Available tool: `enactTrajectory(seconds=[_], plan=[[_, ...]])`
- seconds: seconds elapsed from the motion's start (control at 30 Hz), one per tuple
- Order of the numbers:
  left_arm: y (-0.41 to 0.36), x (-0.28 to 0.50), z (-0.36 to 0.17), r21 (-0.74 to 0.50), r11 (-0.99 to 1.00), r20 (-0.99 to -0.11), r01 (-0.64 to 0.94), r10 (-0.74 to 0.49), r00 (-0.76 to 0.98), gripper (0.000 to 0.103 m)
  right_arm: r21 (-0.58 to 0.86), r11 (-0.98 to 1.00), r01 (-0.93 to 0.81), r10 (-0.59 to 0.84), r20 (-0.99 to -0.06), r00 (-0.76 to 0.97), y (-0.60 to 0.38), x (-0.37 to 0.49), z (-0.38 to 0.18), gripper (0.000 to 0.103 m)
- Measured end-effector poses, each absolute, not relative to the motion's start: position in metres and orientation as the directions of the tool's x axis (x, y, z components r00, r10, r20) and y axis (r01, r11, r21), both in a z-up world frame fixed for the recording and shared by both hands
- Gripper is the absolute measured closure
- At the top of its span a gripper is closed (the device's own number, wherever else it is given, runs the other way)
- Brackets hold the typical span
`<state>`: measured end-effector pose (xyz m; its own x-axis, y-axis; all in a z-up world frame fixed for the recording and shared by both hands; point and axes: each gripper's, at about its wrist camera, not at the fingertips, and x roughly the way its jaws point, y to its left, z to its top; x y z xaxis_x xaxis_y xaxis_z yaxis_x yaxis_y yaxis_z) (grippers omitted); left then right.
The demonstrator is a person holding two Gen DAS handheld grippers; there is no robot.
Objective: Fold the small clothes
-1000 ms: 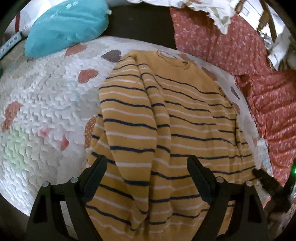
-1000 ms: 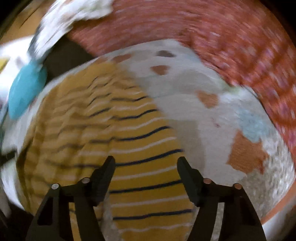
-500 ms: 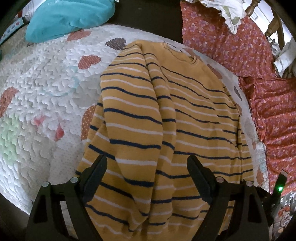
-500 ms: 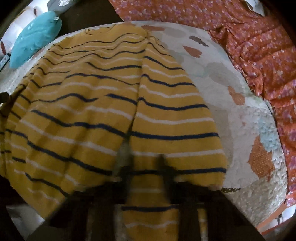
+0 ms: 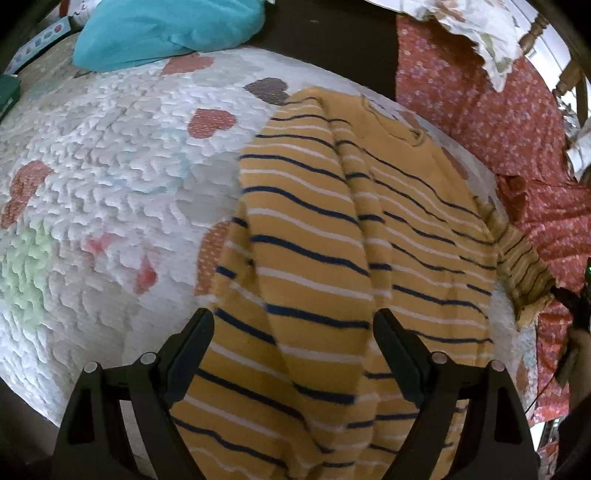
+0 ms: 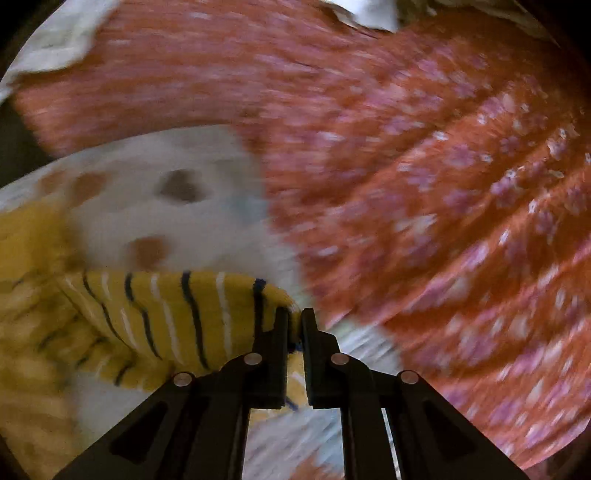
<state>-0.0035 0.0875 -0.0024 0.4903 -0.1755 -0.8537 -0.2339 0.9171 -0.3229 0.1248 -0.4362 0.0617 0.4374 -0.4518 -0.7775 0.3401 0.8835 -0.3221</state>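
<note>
Your right gripper point(image 6: 294, 325) has its jaws closed almost fully together, pinching a bunched edge of the sweater point(image 5: 332, 266) between the pads. The pinched part is lifted off the quilt point(image 5: 110, 184) and trails away to the left in the right wrist view, stripes running across it. That view is heavily blurred (only the fingers and the cloth just beside them are sharp), so which part of the sweater you have there cannot be told for sure.

Your left gripper point(image 5: 291, 328) has its jaws spread wide, with nothing clamped. It hangs over the near end of the sweater, one finger point(image 5: 192, 343) at the sweater's left edge and the other over its middle; whether the tips touch the cloth is not clear.

The sweater, mustard with navy and white stripes, lies on the heart-patterned quilt with its neckline at the far end. One sleeve is folded lengthwise over the body. At the right edge a flap is pulled outward toward the red floral fabric point(image 5: 498, 122). A teal pillow point(image 5: 166, 29) sits at the far left of the quilt, well apart from the sweater.
</note>
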Motion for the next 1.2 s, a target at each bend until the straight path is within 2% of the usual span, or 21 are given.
enactTrajectory(seconds=[0.1, 0.13, 0.23, 0.33, 0.5, 0.63, 0.77, 0.87, 1.0, 1.07, 1.17, 1.2], plan=[[0.102, -0.004, -0.006, -0.307, 0.913, -0.862, -0.270, -0.147, 0.484, 0.016, -0.301, 0.848, 0.437, -0.467, -0.813, 0.346, -0.479, 0.158, 0.042, 0.091], [0.108, -0.005, -0.007, -0.307, 0.908, -0.864, -0.286, -0.140, 0.484, 0.016, -0.292, 0.846, 0.445, -0.459, -0.825, 0.331, -0.484, 0.162, 0.037, 0.081], [0.132, -0.010, -0.007, -0.309, 0.888, -0.862, -0.341, -0.110, 0.495, 0.016, -0.288, 0.849, 0.442, -0.464, -0.806, 0.368, -0.477, 0.160, 0.040, 0.066], [0.161, -0.023, -0.005, -0.312, 0.859, -0.858, -0.405, -0.071, 0.508, 0.016, -0.269, 0.885, 0.381, -0.431, -0.783, 0.448, -0.439, 0.140, 0.053, 0.054], [0.202, -0.046, -0.007, -0.331, 0.801, -0.857, -0.498, -0.034, 0.514, 0.016, -0.184, 0.952, 0.246, -0.286, -0.823, 0.492, -0.393, 0.106, 0.063, 0.050], [0.224, -0.058, -0.012, -0.393, 0.757, -0.851, -0.522, -0.084, 0.519, 0.016, -0.244, 0.921, 0.304, -0.360, -0.831, 0.424, -0.408, 0.085, 0.043, 0.050], [0.223, -0.058, -0.008, -0.361, 0.781, -0.851, -0.510, -0.052, 0.522, 0.016, -0.014, 0.932, 0.361, -0.182, -0.882, 0.434, -0.436, 0.073, 0.032, 0.050], [0.219, -0.059, -0.007, -0.343, 0.789, -0.857, -0.509, -0.040, 0.514, 0.016, 0.149, 0.922, 0.358, -0.039, -0.882, 0.469, -0.426, 0.077, 0.024, 0.050], [0.214, -0.055, -0.012, -0.311, 0.794, -0.873, -0.523, -0.022, 0.487, 0.016, 0.254, 0.912, 0.321, 0.084, -0.884, 0.460, -0.413, 0.100, 0.003, 0.050], [0.211, -0.053, -0.013, -0.290, 0.800, -0.879, -0.525, -0.005, 0.478, 0.016, 0.187, 0.916, 0.354, 0.023, -0.907, 0.420, -0.419, 0.108, -0.009, 0.051], [0.208, -0.053, -0.011, -0.267, 0.812, -0.879, -0.519, 0.015, 0.476, 0.016, -0.030, 0.897, 0.440, -0.202, -0.916, 0.348, -0.433, 0.103, -0.014, 0.051], [0.207, -0.054, -0.010, -0.260, 0.817, -0.879, -0.515, 0.021, 0.477, 0.016, -0.139, 0.869, 0.476, -0.316, -0.895, 0.316, -0.446, 0.100, -0.009, 0.051]])
